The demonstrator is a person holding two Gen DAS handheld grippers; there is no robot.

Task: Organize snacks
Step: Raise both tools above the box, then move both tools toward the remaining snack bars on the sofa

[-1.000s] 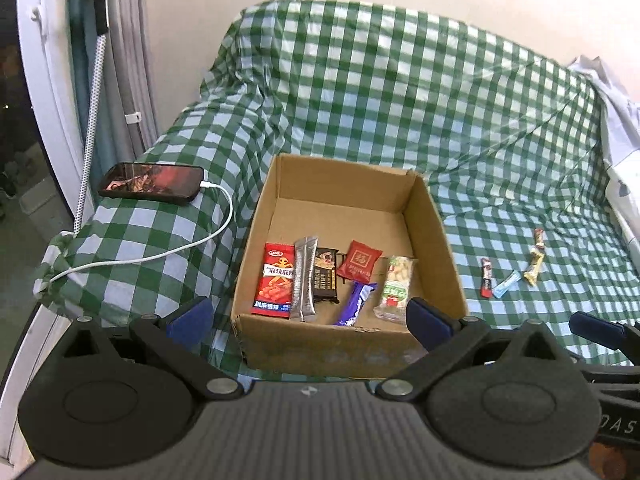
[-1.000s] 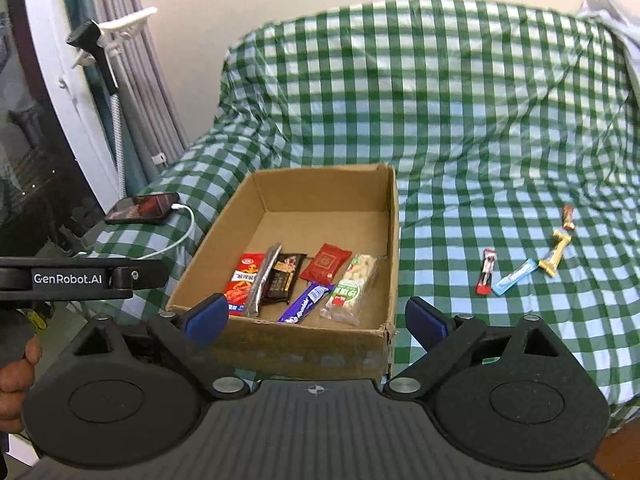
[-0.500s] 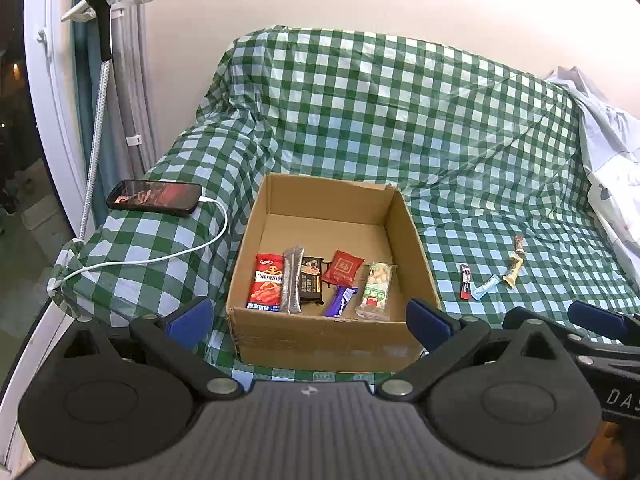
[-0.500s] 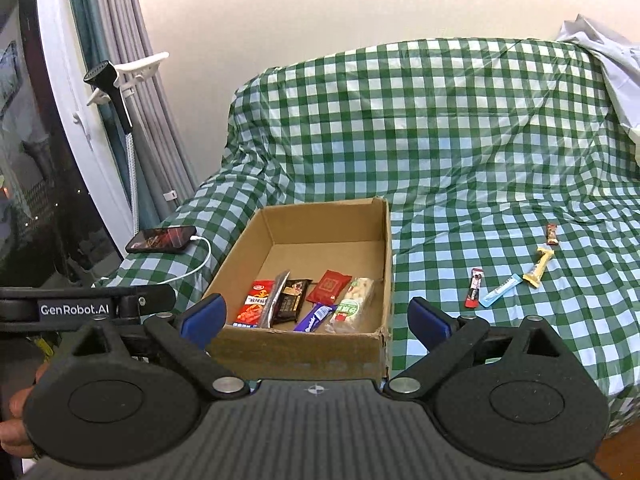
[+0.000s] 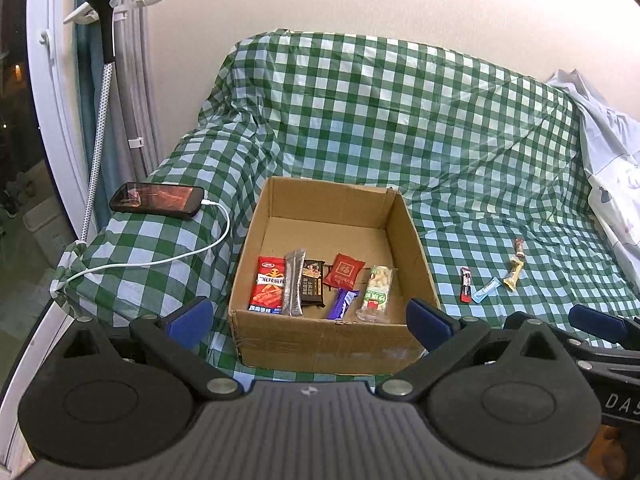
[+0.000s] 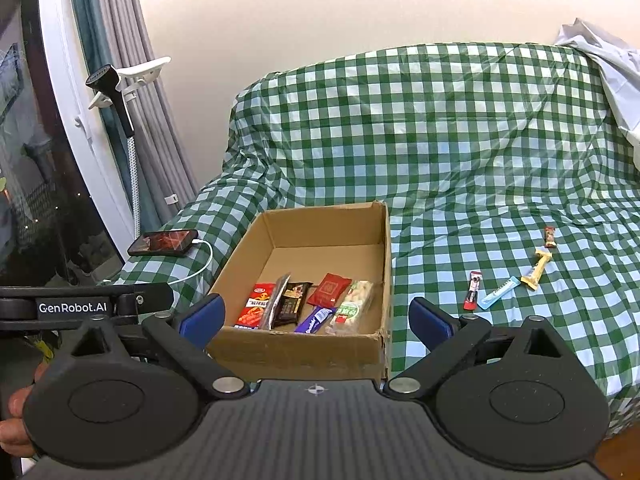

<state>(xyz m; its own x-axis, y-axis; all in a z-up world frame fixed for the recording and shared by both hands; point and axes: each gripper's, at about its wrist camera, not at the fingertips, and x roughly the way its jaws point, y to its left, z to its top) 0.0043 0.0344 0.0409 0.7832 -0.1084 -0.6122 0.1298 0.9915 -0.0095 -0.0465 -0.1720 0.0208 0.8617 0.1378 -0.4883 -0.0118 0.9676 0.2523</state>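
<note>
An open cardboard box point(image 5: 416, 240) point(image 6: 384, 256) sits on the green checked sofa cover. Several snack packets lie along its front inside, among them a red packet point(image 5: 267, 291) point(image 6: 253, 309) and a peanut bar point(image 5: 376, 293) point(image 6: 352, 306). Several small snacks lie on the cover to the right: a red stick point(image 5: 465, 285) point(image 6: 473, 290), a light blue bar point(image 5: 485, 289) point(image 6: 498, 292), a yellow bar point(image 5: 513, 274) point(image 6: 537, 269). My left gripper point(image 5: 308, 316) and right gripper point(image 6: 317, 316) are both open and empty, held before the box's front wall.
A phone point(image 5: 157, 200) point(image 6: 163, 242) with a white charging cable lies on the sofa's left arm. A window frame, curtains and a hanging steamer head point(image 5: 105, 12) are at the left. White bedding point(image 5: 612, 152) lies at the right.
Both grippers have pulled back and up from the box, so the box and loose snacks look smaller and more of the wall shows. Nothing was taken hold of.
</note>
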